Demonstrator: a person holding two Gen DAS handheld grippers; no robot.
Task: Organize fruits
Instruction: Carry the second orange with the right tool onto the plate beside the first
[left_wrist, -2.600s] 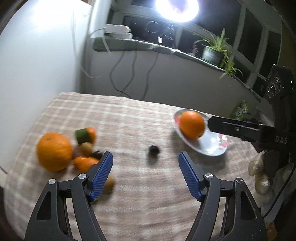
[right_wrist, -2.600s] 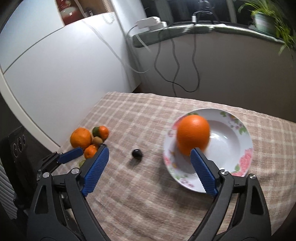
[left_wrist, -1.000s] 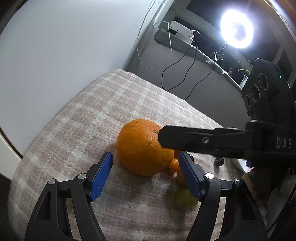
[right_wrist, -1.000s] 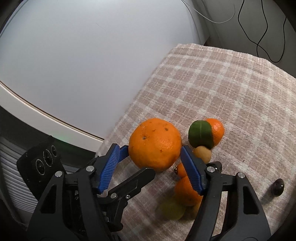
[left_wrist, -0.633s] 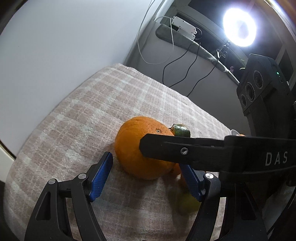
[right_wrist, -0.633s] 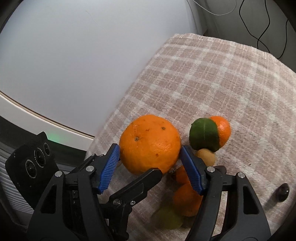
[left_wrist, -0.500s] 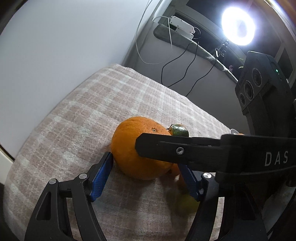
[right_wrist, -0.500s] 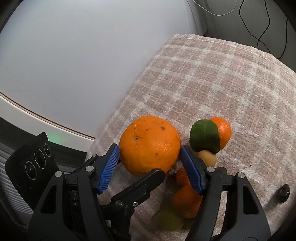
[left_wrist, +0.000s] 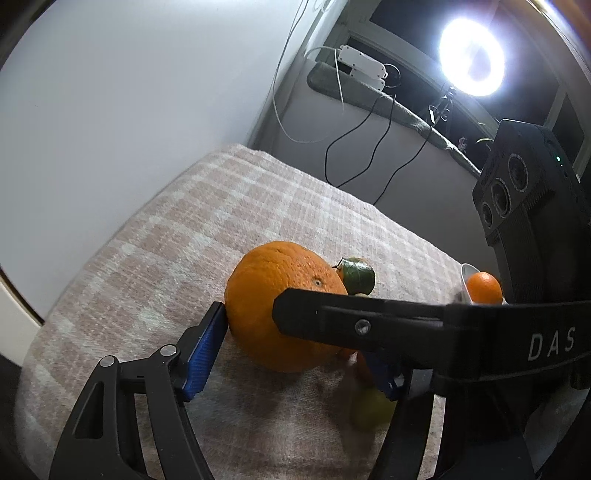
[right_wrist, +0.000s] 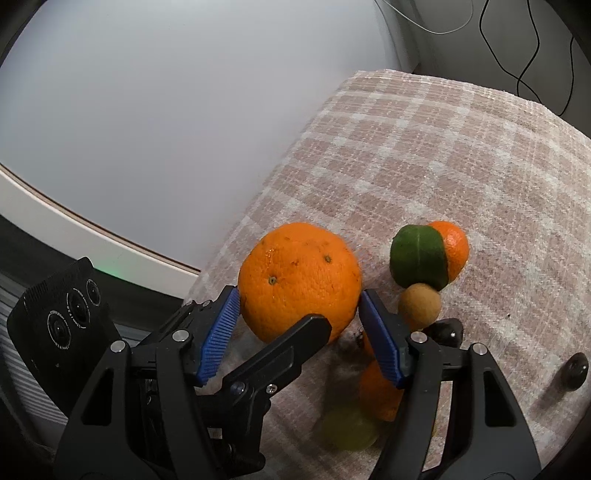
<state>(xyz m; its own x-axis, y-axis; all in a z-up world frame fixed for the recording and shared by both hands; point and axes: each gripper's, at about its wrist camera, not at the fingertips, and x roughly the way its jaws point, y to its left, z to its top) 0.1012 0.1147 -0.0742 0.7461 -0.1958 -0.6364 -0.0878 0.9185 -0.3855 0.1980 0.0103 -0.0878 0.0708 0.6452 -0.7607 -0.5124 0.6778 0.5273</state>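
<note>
A large orange (left_wrist: 280, 295) (right_wrist: 299, 277) sits on the checked tablecloth (left_wrist: 258, 206) near its left edge. My left gripper (left_wrist: 291, 350) has its blue pads closed against the orange's sides. My right gripper (right_wrist: 299, 325) also has its pads at the orange's two sides, touching it; its black finger crosses the left wrist view (left_wrist: 369, 325). Beside the orange lie a green-and-orange mandarin (right_wrist: 428, 254), a small brown fruit (right_wrist: 419, 304), a small orange (right_wrist: 380, 384) and a yellow-green fruit (right_wrist: 349, 428). Another orange (left_wrist: 484, 288) rests in a plate at the far right.
A small dark fruit (right_wrist: 576, 369) lies apart on the cloth to the right. A white wall (left_wrist: 129, 92) stands close on the left, where the cloth's edge drops off. Cables (left_wrist: 354, 147) hang on the back wall under a bright lamp (left_wrist: 471, 62).
Both grippers came from the plate side to the fruit pile. Over the last second both closed in around the large orange, the left pads now pressing its sides.
</note>
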